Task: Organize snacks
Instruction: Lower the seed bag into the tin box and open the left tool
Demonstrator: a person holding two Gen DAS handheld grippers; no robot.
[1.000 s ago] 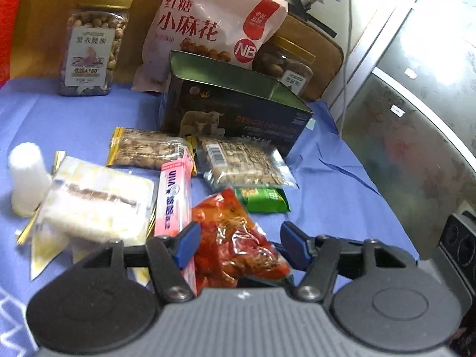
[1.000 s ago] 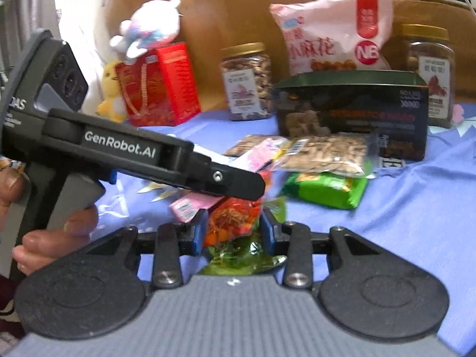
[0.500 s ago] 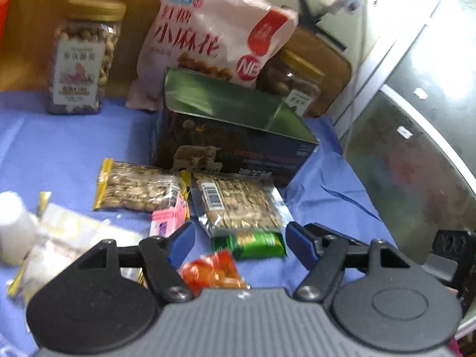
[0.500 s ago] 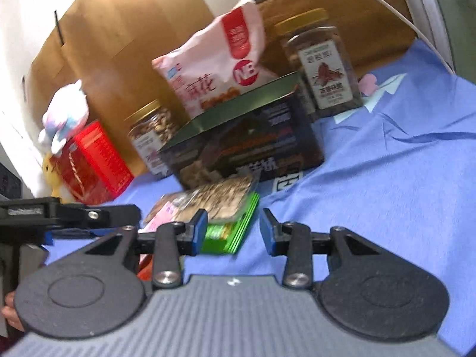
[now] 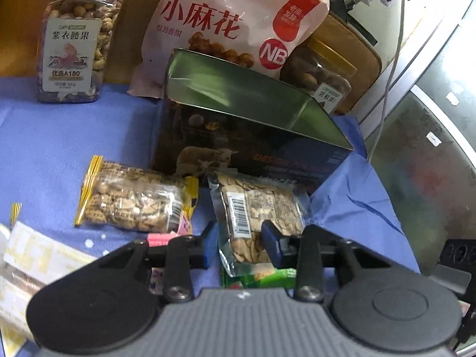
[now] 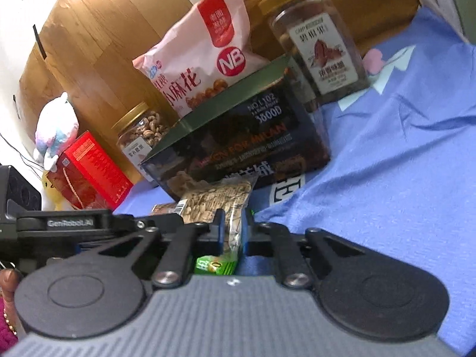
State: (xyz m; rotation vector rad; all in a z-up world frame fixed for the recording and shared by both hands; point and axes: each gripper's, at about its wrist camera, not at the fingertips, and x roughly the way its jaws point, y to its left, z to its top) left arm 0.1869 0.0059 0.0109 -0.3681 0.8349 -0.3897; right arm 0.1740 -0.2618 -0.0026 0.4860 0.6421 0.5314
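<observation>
Left gripper (image 5: 239, 242): lower centre; fingers part-open around the seed packet's (image 5: 258, 217) near end, contact unclear.
Right gripper (image 6: 231, 232): fingers nearly closed, pinching seed packet (image 6: 220, 200).
Seed packet: centre, before dark box (image 5: 253, 136), overlapping green packet (image 5: 261, 276).

Blue cloth (image 5: 59, 136); dark printed open box with green lining (image 5: 238, 104); pink bag with red lettering (image 5: 226, 17); gold-lidded clear nut jar (image 5: 77, 38); clear seed packet with barcode (image 5: 258, 208); yellow-edged peanut packet (image 5: 134, 199); green wrapper (image 6: 215, 266); red carton (image 6: 89, 172)

The dark box (image 5: 253, 136) hides most of the right-hand nut jar (image 5: 324, 74).
</observation>
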